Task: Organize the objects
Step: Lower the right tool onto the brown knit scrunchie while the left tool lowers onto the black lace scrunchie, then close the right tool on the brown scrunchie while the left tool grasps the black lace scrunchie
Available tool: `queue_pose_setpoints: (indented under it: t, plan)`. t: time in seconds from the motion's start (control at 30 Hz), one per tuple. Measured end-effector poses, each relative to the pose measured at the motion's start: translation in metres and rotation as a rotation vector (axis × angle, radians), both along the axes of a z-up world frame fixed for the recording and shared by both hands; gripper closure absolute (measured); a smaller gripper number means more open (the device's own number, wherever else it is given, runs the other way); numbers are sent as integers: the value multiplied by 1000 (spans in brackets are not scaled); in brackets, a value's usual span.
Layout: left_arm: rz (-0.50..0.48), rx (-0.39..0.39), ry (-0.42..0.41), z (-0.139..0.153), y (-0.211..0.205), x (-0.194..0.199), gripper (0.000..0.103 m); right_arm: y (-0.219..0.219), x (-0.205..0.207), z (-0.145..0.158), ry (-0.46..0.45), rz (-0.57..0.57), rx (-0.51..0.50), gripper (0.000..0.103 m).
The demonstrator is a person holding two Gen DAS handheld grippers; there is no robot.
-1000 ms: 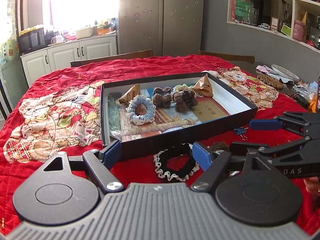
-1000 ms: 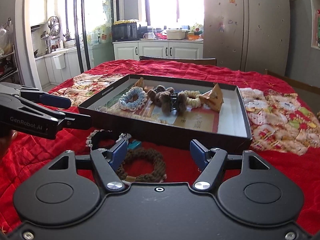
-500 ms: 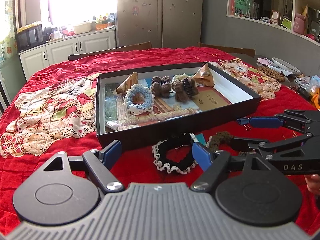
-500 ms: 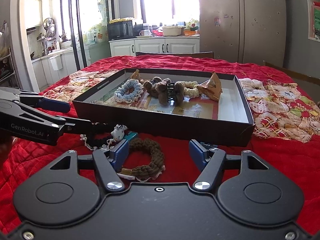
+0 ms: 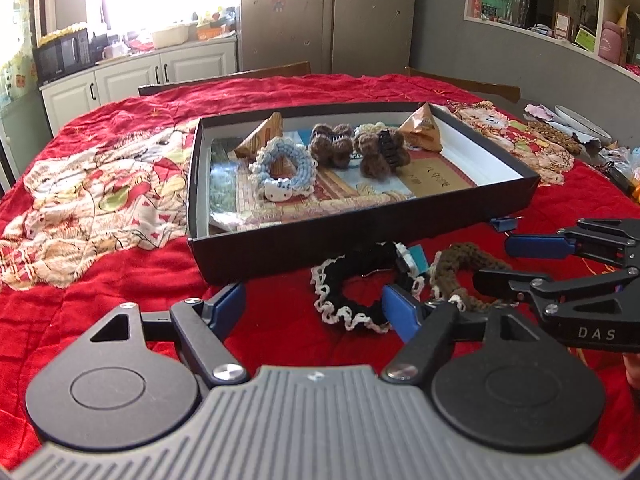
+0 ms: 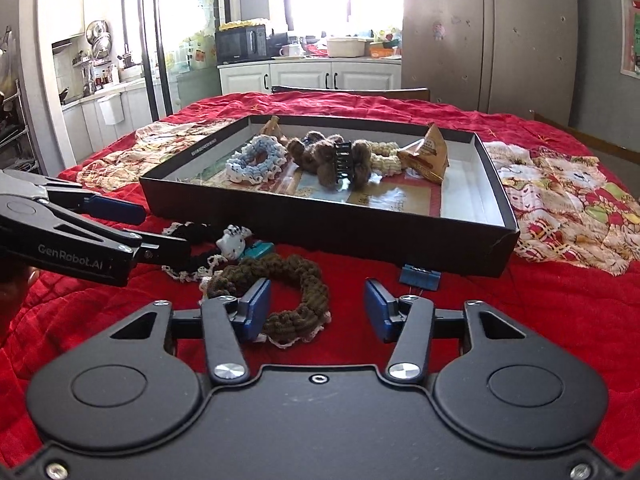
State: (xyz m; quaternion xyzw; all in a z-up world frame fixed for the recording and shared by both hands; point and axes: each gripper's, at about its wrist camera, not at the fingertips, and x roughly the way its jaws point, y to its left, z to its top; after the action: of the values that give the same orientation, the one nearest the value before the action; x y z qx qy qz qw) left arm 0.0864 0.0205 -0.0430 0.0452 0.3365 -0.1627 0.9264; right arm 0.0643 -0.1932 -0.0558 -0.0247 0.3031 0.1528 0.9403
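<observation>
A black scrunchie [image 5: 352, 286] with white lace and a cat charm lies on the red cloth in front of the black box [image 5: 360, 236]. My left gripper [image 5: 316, 308] hangs over it, jaws wide and closing slightly, the right pad by its right side, not pressing. Beside it lies a brown scrunchie [image 6: 312, 284]. My right gripper [image 6: 316, 312] straddles that one's right band. Its jaws are closing, and the right pad still stands clear of the band. Each gripper shows in the other's view: left gripper [image 6: 166, 232], right gripper [image 5: 492, 262].
The box [image 6: 320, 232] holds a light blue scrunchie [image 6: 256, 162], brown fuzzy hair ties, a black claw clip [image 6: 344, 158] and two pyramid packets. A blue binder clip [image 6: 420, 280] lies by the box's near wall. Clutter sits at the table's right edge [image 5: 560, 136].
The right gripper's jaws have narrowed around the brown scrunchie. The left gripper has sunk a little toward the black scrunchie, which now sits closer in its view.
</observation>
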Motion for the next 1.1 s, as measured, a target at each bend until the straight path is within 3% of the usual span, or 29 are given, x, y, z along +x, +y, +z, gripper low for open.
queue_pose_setpoints:
  t: [0.23,0.67,1.1]
  plan:
    - [-3,-11,11,-6,-3,1,28,-1,2,-4,17,-2,-4,59]
    - [-20,-73,34,-7,-5,-1,68,-1,3,-7,34,3,-5,67]
    - [-34,-89,40,-6,-6,-3,82,0,2,-7,36,13,-2,77]
